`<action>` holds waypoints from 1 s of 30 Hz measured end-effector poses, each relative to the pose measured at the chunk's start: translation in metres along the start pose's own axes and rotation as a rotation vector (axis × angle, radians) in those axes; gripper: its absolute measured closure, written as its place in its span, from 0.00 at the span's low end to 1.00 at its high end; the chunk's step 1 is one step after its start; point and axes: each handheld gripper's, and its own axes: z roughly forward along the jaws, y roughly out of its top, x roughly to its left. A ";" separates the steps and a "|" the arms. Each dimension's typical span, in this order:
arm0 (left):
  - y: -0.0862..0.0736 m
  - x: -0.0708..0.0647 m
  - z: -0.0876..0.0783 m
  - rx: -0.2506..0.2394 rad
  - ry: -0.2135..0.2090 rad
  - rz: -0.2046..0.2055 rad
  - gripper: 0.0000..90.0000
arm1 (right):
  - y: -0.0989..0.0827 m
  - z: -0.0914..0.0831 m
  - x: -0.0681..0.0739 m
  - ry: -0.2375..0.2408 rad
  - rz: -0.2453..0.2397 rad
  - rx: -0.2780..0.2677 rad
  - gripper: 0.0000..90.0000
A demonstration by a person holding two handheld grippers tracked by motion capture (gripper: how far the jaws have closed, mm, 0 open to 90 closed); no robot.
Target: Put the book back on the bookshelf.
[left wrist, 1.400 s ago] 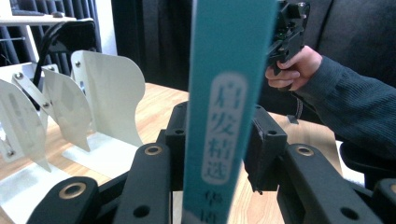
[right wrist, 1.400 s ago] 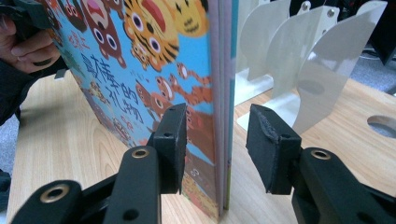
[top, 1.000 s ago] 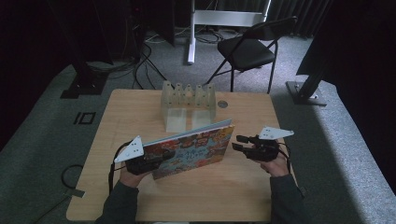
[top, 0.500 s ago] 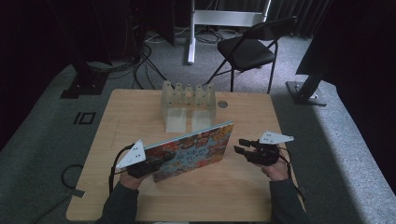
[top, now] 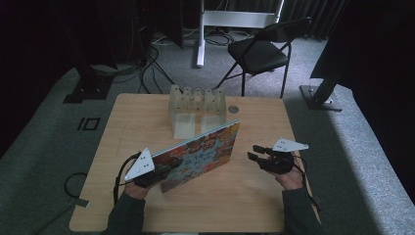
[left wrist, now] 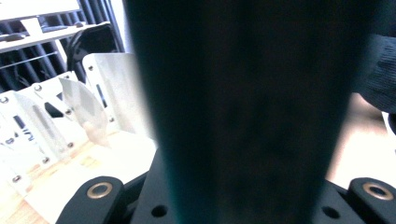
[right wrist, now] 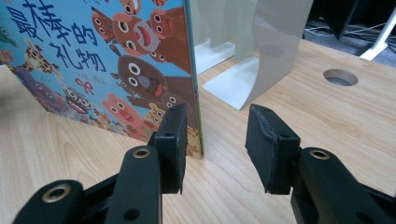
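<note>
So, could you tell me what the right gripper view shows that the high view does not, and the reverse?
The right gripper view alone shows the book cover's cartoon animals and printed characters up close, with the right gripper standing open beside the book's edge. The high view alone shows the left gripper shut on the book's other end, plus the folding chair beyond the table. Both show the book standing tilted on edge, the clear slotted rack behind it, and the round hole in the tabletop.

The book (right wrist: 107, 70) cover reads "最棒的礼物".
</note>
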 end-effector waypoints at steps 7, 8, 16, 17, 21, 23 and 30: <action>-0.003 -0.003 0.001 -0.027 0.015 -0.023 0.87 | -0.003 0.000 -0.004 -0.046 0.010 0.005 0.64; -0.004 -0.003 0.001 -0.031 0.016 -0.025 0.87 | -0.004 0.001 -0.005 -0.051 0.011 0.009 0.64; -0.010 -0.001 0.003 -0.077 0.025 -0.083 0.81 | -0.009 0.005 -0.007 -0.068 0.009 0.039 0.63; -0.011 -0.001 0.004 -0.083 0.024 -0.088 0.81 | -0.010 0.005 -0.007 -0.068 0.012 0.041 0.63; -0.013 -0.001 0.004 -0.097 0.022 -0.101 0.79 | -0.012 0.006 -0.010 -0.071 0.018 0.045 0.62; -0.013 -0.001 0.004 -0.097 0.022 -0.101 0.79 | -0.013 0.006 -0.010 -0.073 0.020 0.046 0.62; -0.019 -0.001 0.007 -0.126 -0.011 -0.145 0.78 | -0.022 0.008 -0.016 -0.086 0.039 0.059 0.61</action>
